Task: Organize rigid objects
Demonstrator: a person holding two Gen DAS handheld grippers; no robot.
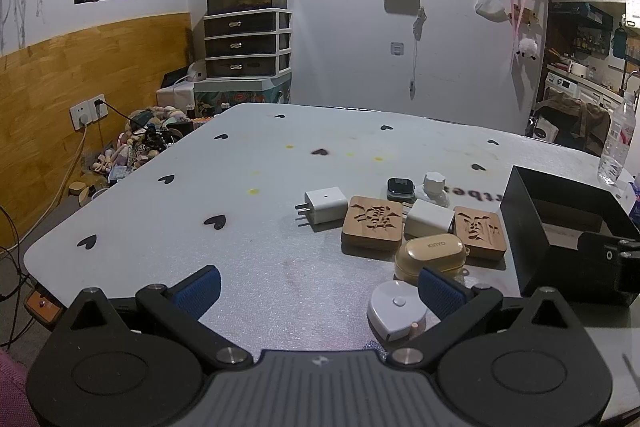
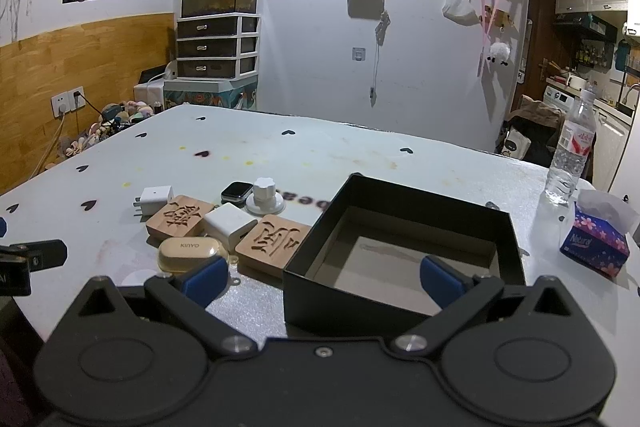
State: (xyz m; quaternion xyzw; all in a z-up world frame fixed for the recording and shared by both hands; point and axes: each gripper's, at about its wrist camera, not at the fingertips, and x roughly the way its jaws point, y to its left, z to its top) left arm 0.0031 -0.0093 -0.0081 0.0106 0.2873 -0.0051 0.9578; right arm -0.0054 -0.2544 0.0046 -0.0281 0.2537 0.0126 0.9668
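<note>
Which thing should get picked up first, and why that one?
Probably the white heart-shaped tape measure. It lies right beside the open left hand-held gripper, nearest of all, and the black box is empty. So shift that gripper a little right, around it, then close.

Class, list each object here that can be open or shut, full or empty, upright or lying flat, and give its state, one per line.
Black box: open, nothing visible inside.
KINYO case: lid closed.
Water bottle: upright, capped.
Tissue box: tissue sticking out.
Two carved wooden blocks: lying flat.
Left gripper: open.
Right gripper: open.
</note>
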